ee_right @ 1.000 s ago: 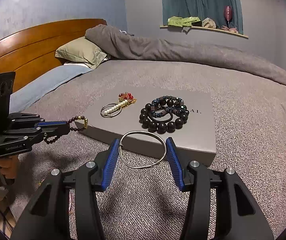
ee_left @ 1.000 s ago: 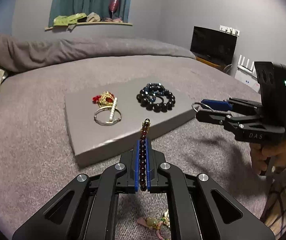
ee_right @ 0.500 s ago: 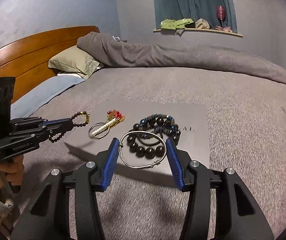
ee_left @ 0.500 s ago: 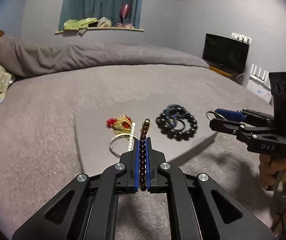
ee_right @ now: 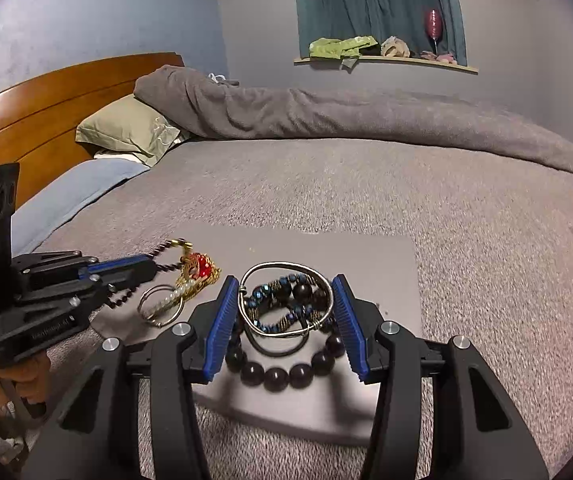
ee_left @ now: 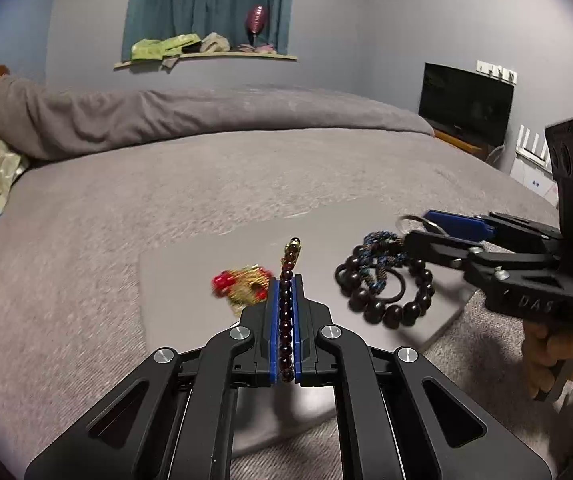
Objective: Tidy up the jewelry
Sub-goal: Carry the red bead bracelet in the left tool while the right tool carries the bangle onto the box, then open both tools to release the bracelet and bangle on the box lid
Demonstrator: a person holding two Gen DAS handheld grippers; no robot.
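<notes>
Left gripper (ee_left: 285,280) clenches a bead strand (ee_left: 286,312), its long axis pointing to 12 o'clock. Right gripper (ee_right: 285,316) grasps a bangle (ee_right: 286,304) lying flat.

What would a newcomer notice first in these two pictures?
Probably the two grippers meeting over the grey box on the bed: the left gripper is shut on a dark red bead bracelet, and the right gripper holds a silver bangle. On the box lie a black bead bracelet and a gold and red piece.
</notes>
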